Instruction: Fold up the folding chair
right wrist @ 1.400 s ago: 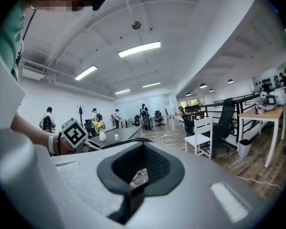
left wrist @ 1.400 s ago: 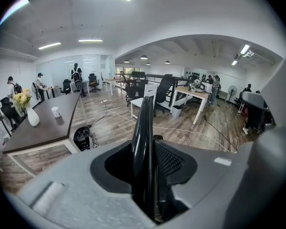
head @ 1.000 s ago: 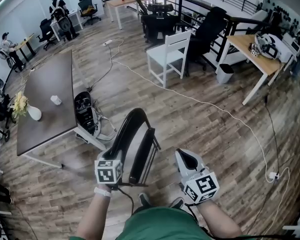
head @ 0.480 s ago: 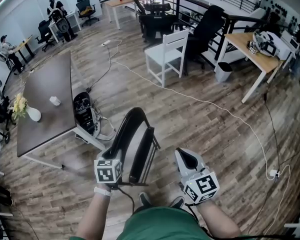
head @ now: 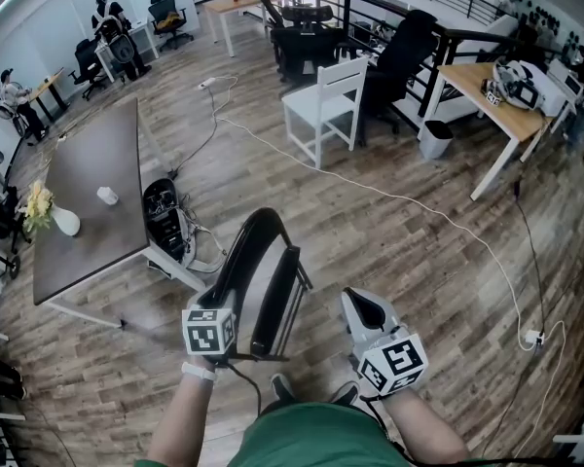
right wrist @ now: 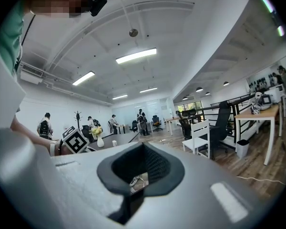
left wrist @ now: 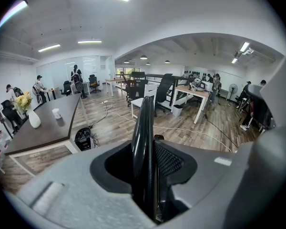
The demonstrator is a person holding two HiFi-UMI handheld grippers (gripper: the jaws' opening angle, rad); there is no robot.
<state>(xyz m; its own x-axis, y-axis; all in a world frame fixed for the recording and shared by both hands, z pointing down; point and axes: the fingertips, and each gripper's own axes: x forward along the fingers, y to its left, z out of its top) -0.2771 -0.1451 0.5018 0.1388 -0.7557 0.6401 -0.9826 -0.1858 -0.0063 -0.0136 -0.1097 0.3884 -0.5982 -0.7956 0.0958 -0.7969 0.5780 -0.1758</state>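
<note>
The black folding chair [head: 263, 280] stands folded flat and tilted on the wood floor just in front of me, its arched top [head: 263, 218] farthest away. My left gripper [head: 224, 315] holds its left frame tube; in the left gripper view that black tube [left wrist: 145, 128] runs up from between the jaws, which are shut on it [left wrist: 148, 180]. My right gripper [head: 366, 309] hovers to the right of the chair, apart from it, shut with nothing held. In the right gripper view its closed jaws [right wrist: 138, 175] point level across the room.
A dark table [head: 92, 178] with a flower vase [head: 64, 220] and a cup [head: 108, 195] stands left, a black box of cables [head: 164, 217] beside it. A white chair [head: 326, 105], office chairs [head: 401, 58], a wooden desk [head: 496, 100] and a floor cable [head: 448, 224] lie beyond.
</note>
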